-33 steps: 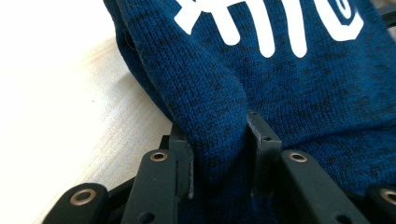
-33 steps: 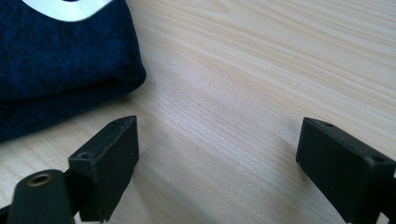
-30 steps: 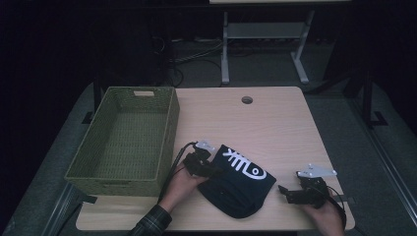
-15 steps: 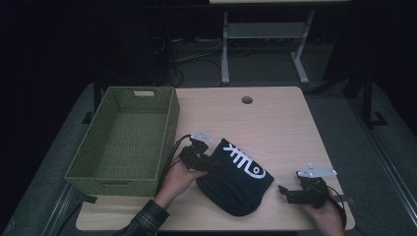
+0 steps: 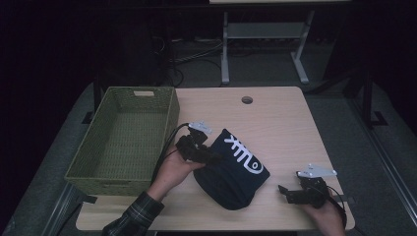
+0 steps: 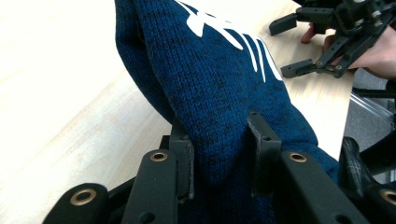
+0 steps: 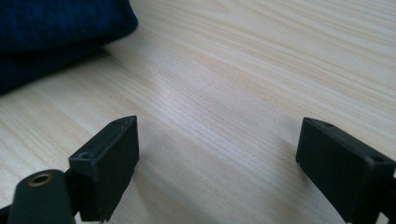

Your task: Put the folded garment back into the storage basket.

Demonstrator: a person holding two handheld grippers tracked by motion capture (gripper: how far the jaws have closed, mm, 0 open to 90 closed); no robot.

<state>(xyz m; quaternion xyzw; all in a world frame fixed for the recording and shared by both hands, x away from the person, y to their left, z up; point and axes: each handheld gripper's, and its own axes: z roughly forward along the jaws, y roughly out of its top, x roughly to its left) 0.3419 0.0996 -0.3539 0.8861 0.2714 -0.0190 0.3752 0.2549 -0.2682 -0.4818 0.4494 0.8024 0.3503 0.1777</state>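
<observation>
Knit hat, dark blue, is pinched by my left gripper. My right gripper rests wide open on the table, holding nothing.

One cam's overhead looking down the table; two ride the grippers up close, all sharing the tabletop.

On the table, the basket sits at nine o'clock, the knit hat at six, just beside it.
</observation>
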